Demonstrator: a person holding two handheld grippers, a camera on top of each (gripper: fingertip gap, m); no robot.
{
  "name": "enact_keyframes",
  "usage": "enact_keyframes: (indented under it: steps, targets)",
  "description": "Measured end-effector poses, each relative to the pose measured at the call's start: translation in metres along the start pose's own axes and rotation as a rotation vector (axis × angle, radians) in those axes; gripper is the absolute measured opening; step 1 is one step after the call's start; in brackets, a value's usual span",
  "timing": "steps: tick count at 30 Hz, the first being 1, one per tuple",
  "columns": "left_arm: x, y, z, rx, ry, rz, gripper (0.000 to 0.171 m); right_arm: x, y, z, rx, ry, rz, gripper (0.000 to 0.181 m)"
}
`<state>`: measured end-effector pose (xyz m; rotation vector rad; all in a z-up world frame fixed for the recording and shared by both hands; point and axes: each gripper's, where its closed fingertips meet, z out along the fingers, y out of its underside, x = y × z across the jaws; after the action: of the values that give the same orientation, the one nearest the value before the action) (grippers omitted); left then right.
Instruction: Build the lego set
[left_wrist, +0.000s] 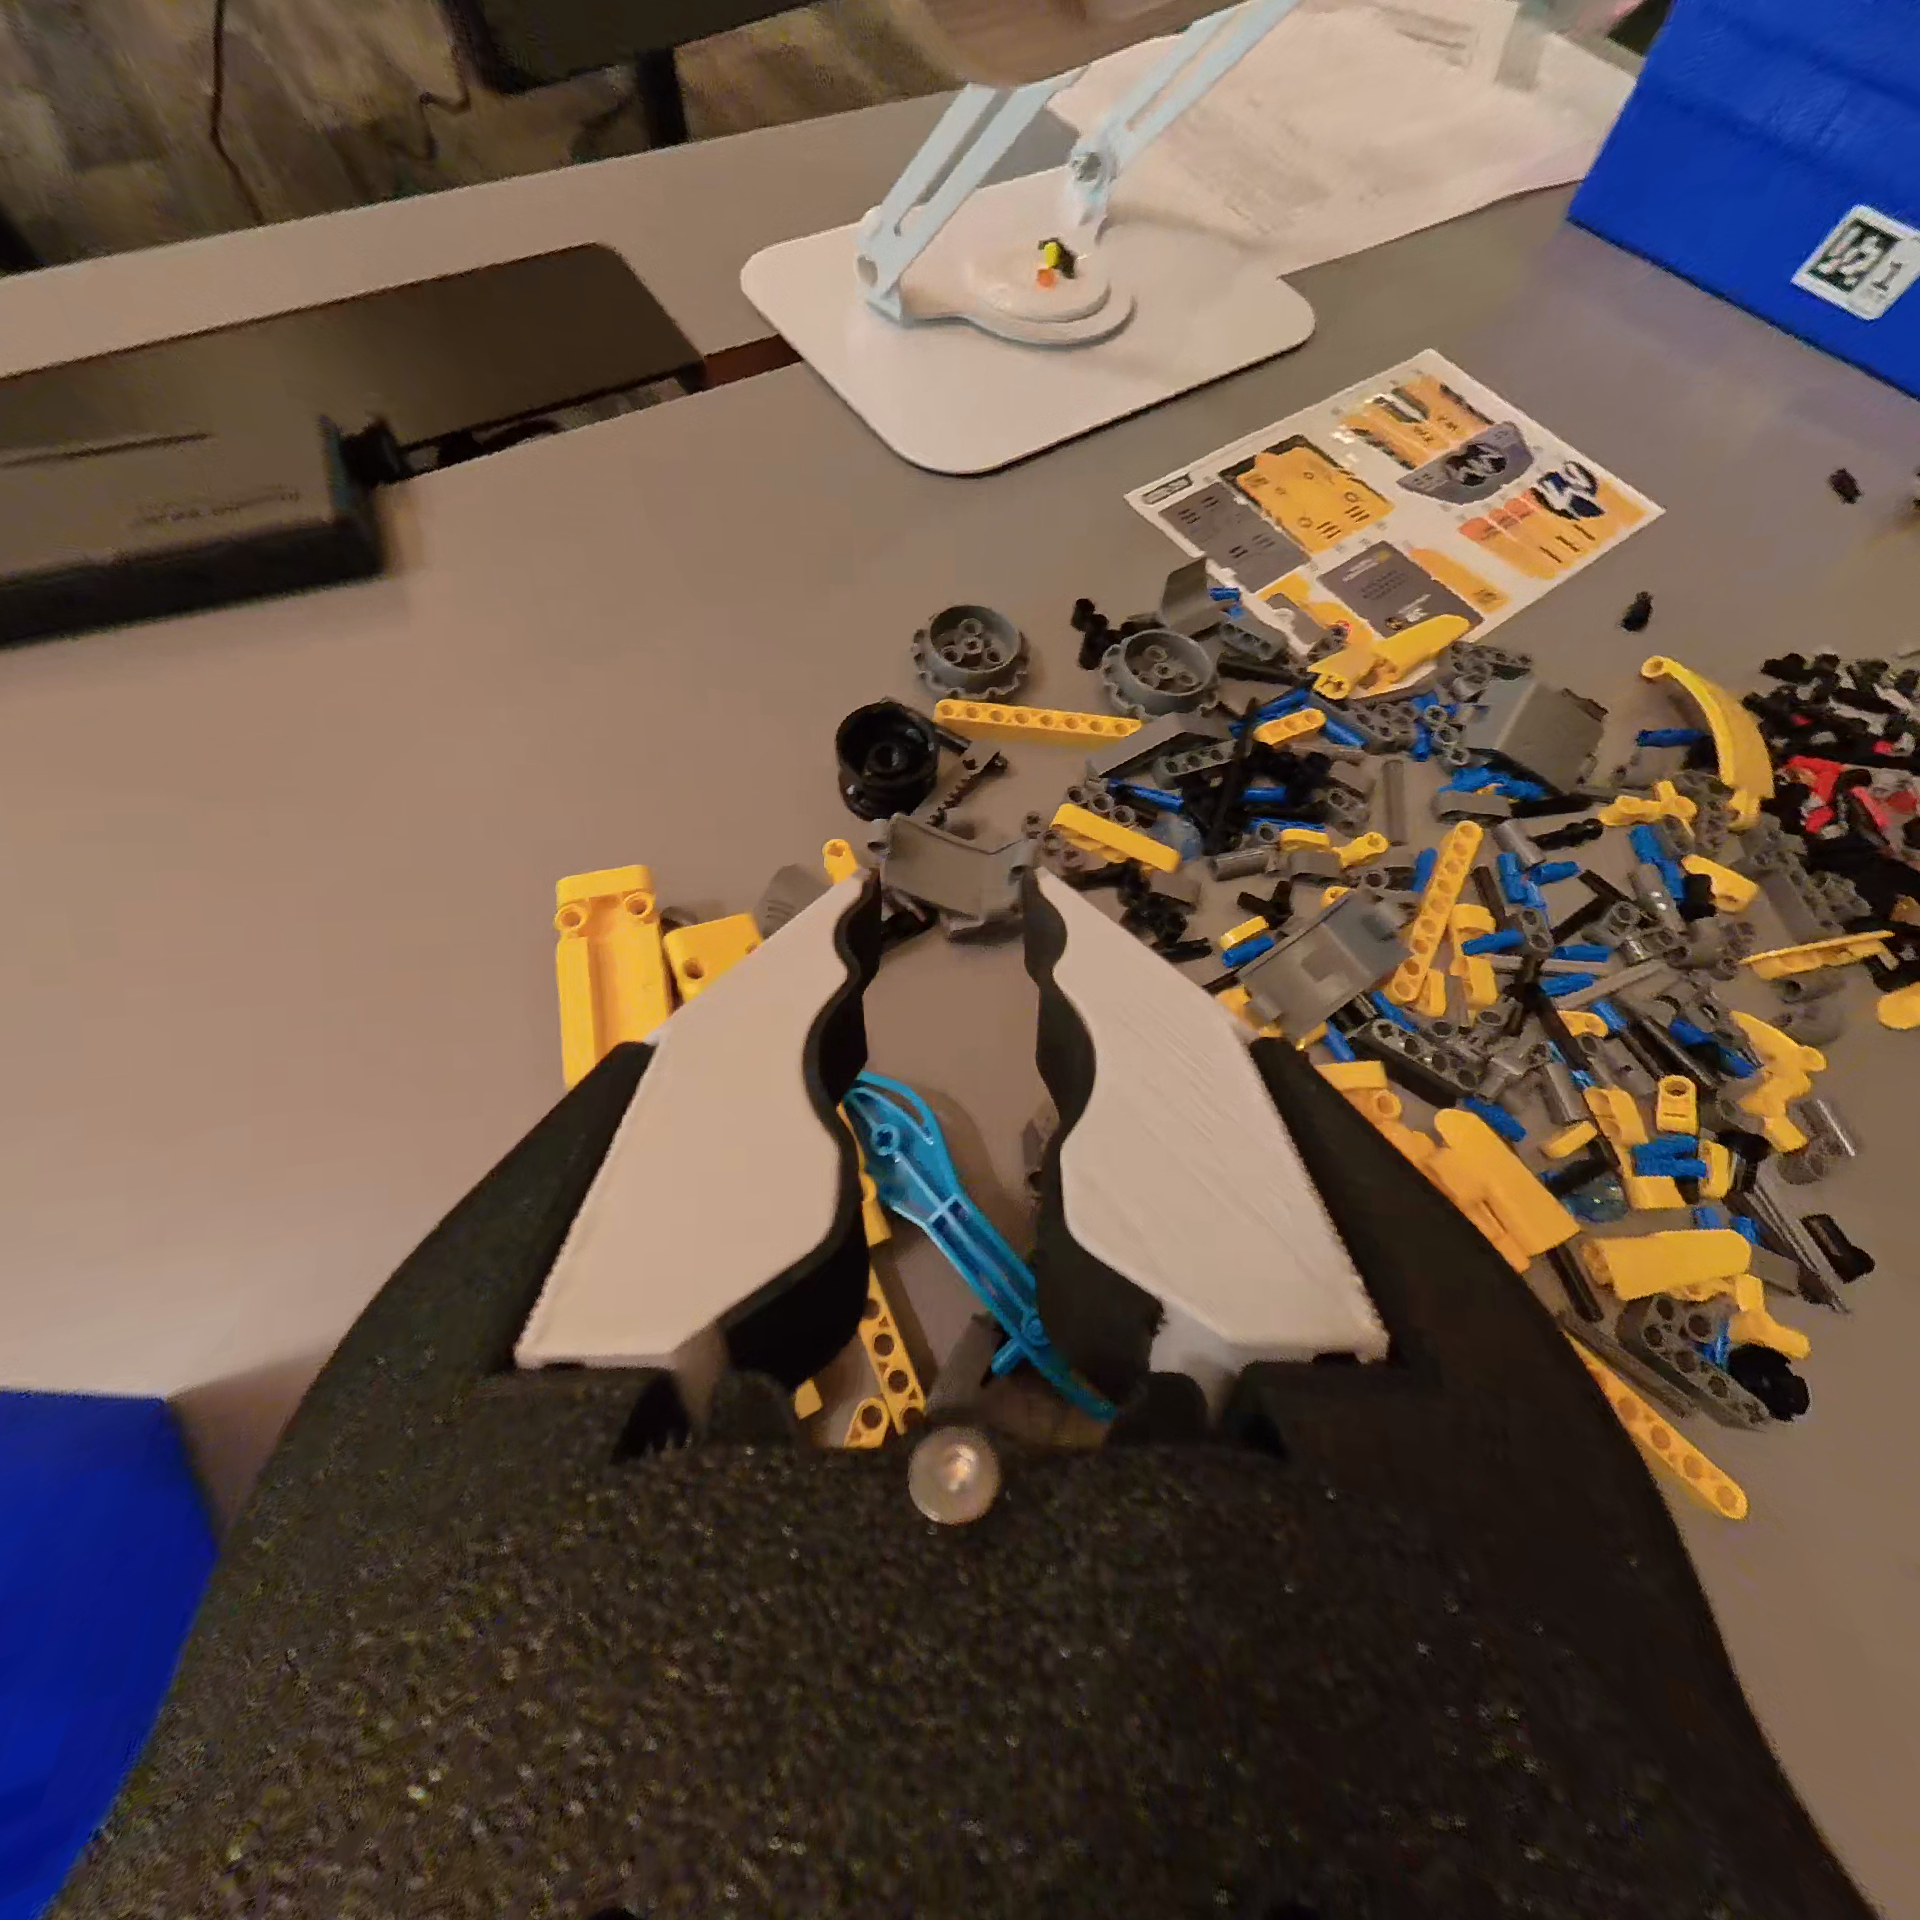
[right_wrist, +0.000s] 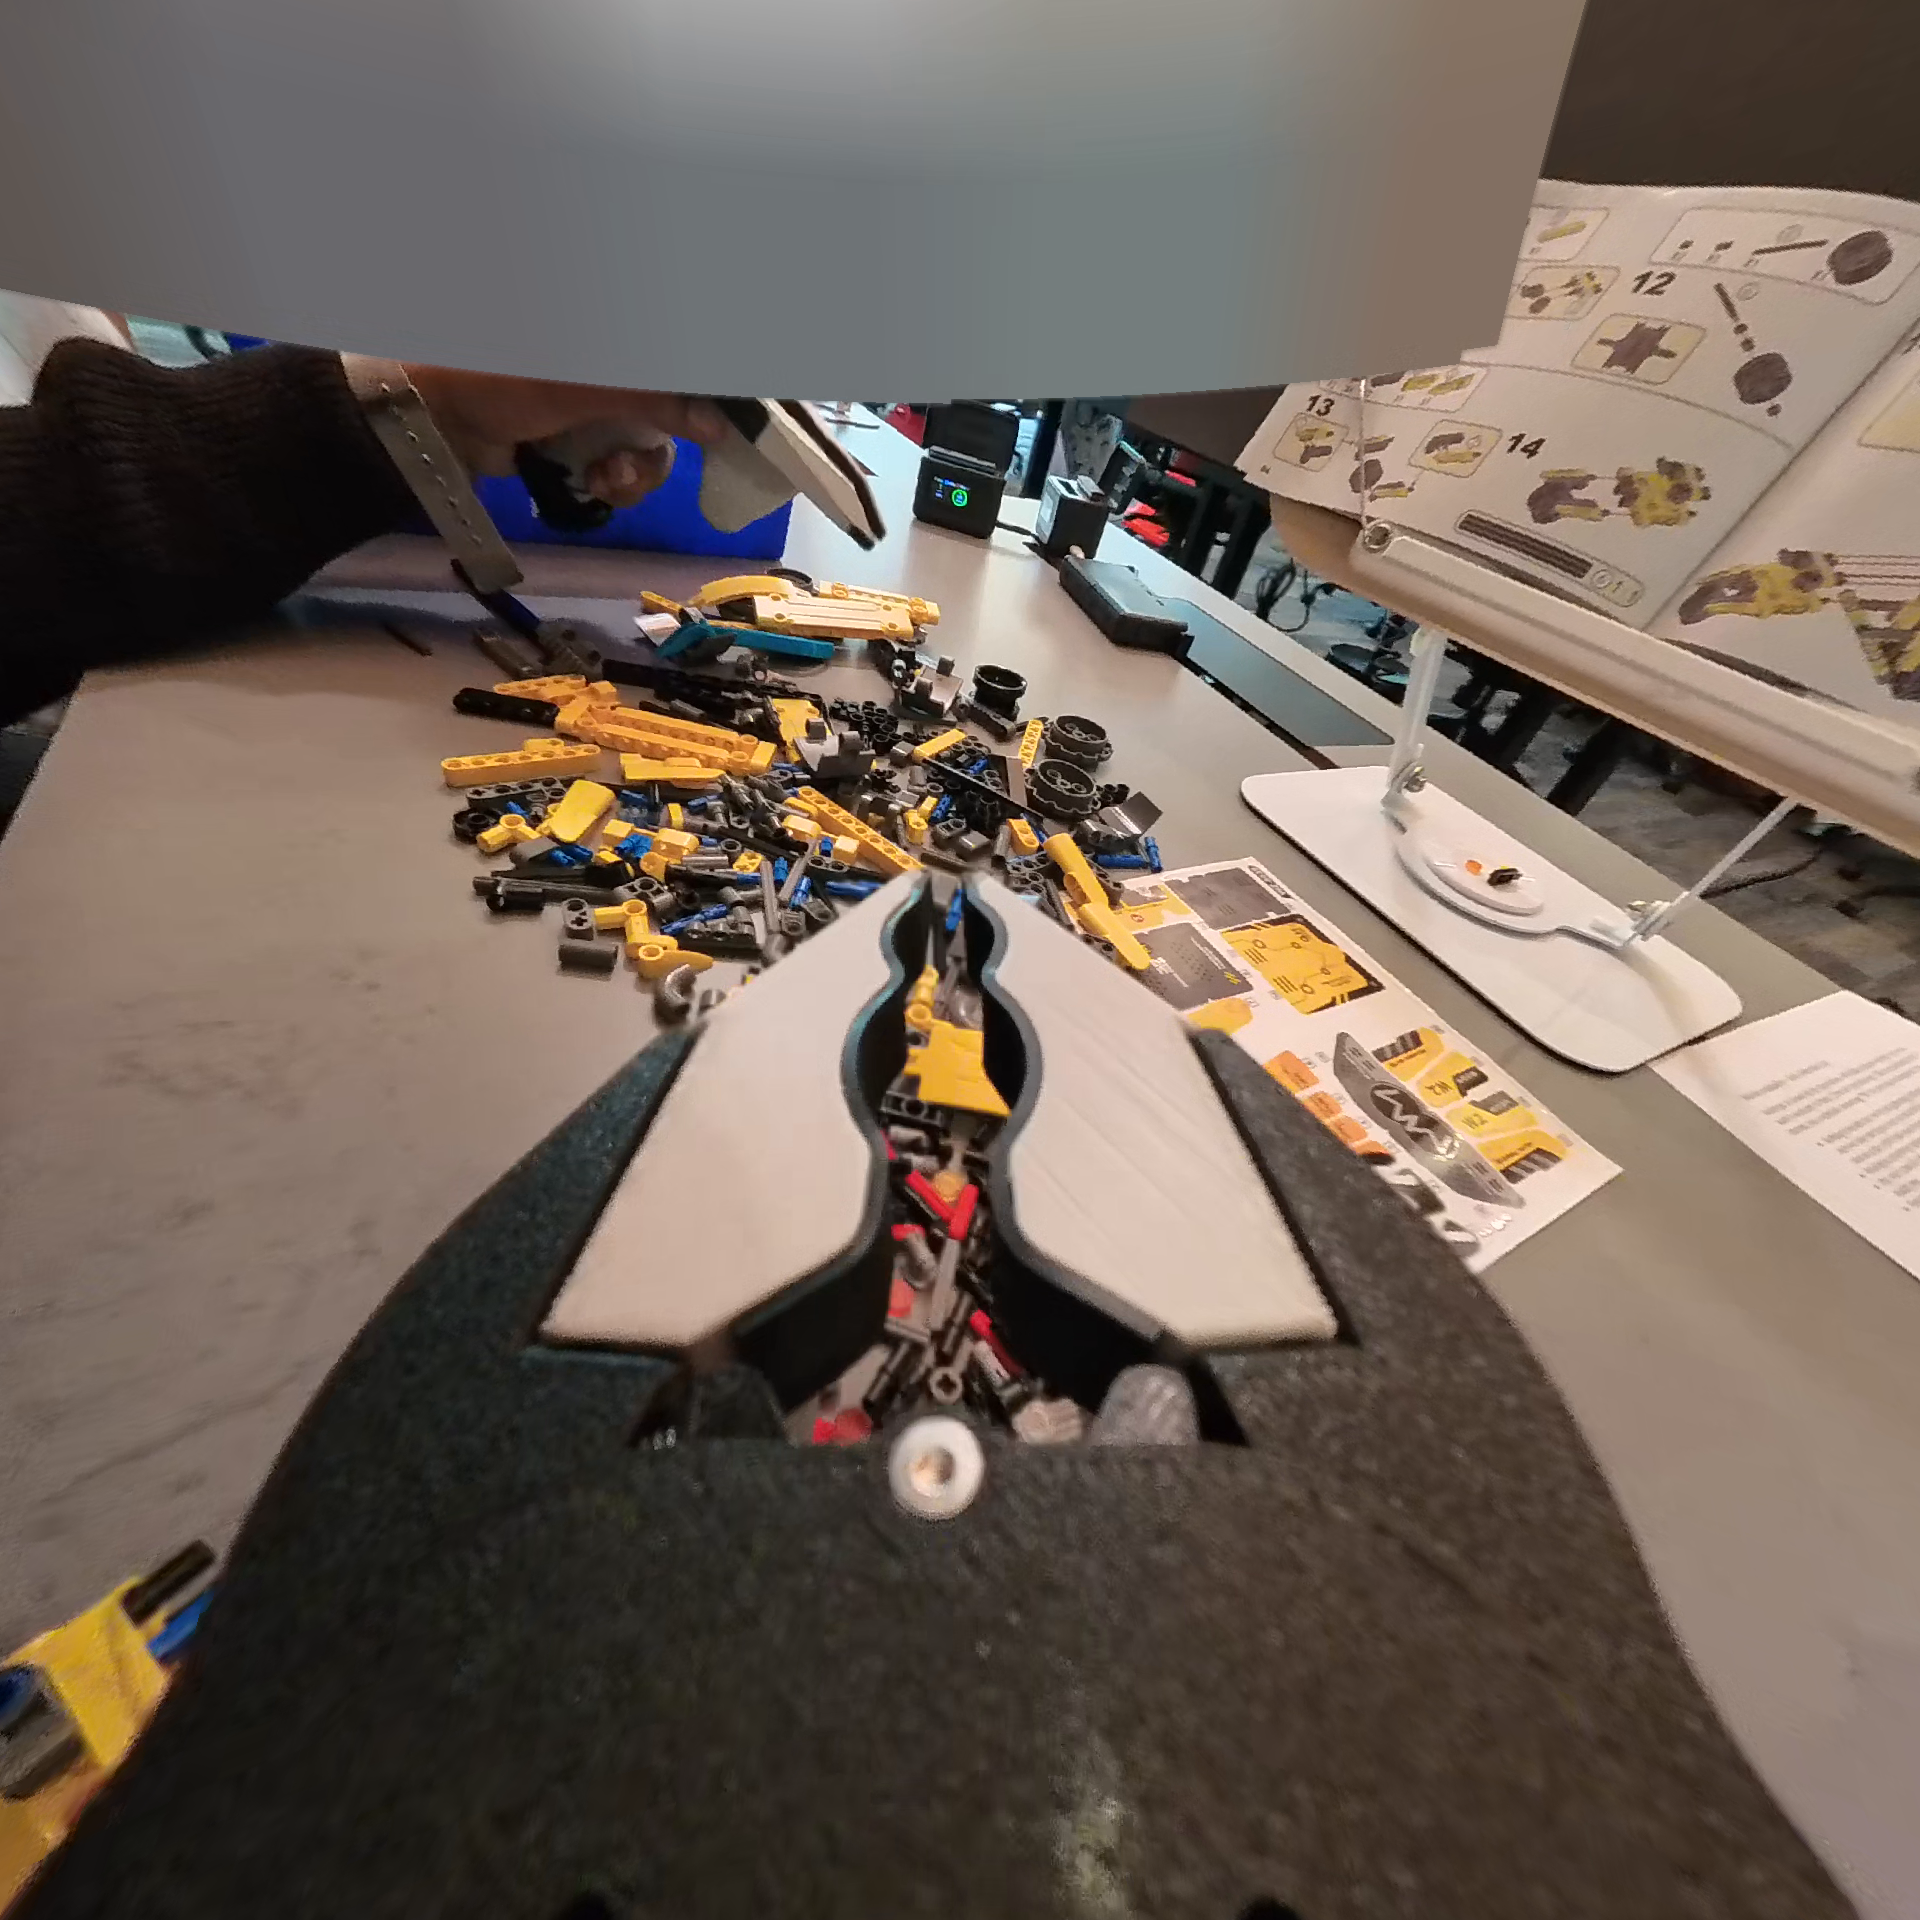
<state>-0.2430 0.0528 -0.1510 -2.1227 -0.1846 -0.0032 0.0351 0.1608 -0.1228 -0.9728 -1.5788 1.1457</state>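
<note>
Grey fingers of your left gripper (left_wrist: 951, 894) stand apart, holding nothing, above the near edge of the pile of toy building parts (left_wrist: 1455, 935). Under the gap lies a light blue curved piece (left_wrist: 914, 1174) on the grey table (left_wrist: 520, 727), and just past the tips sits a grey angled panel (left_wrist: 956, 868). Yellow blocks (left_wrist: 613, 956) lie just beside the left finger, with a black wheel hub (left_wrist: 885, 756) and two grey toothed wheels (left_wrist: 971, 649) farther out. Beyond them lies a sticker sheet (left_wrist: 1392, 499), then the white base of a book stand (left_wrist: 1029, 343), with a blue box (left_wrist: 1766, 156) at the far right corner.

Your right gripper (right_wrist: 943, 888) is nearly closed, its tips almost touching with nothing gripped, over the same pile (right_wrist: 727, 790); black, red and yellow pieces show through the slot. The sticker sheet (right_wrist: 1351, 1049) lies just to its right, the stand's base (right_wrist: 1496, 914) beyond, carrying an open instruction booklet (right_wrist: 1662, 416). Across the pile, your left gripper (right_wrist: 810, 468) hangs above the table's far edge.
</note>
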Motion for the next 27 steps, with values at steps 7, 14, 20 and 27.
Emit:
enact_keyframes:
  steps: [7, 14, 20, 27]
  targets:
    - [0.02, -0.023, -0.004, 0.117, 0.019, 0.103, 0.064, 0.013, -0.006, 0.002, 0.051, 0.121, 0.027, 0.091]
    - [0.038, -0.045, -0.015, 0.251, 0.013, 0.196, 0.067, 0.005, -0.02, 0.011, 0.114, 0.055, 0.073, 0.092]
    - [0.016, -0.054, 0.001, 0.182, 0.0, -0.032, 0.064, 0.024, -0.064, 0.022, 0.177, 0.065, 0.107, 0.039]
    - [0.023, -0.04, 0.056, -0.096, 0.056, 0.006, 0.027, 0.023, -0.034, 0.031, 0.135, 0.03, 0.081, 0.021]
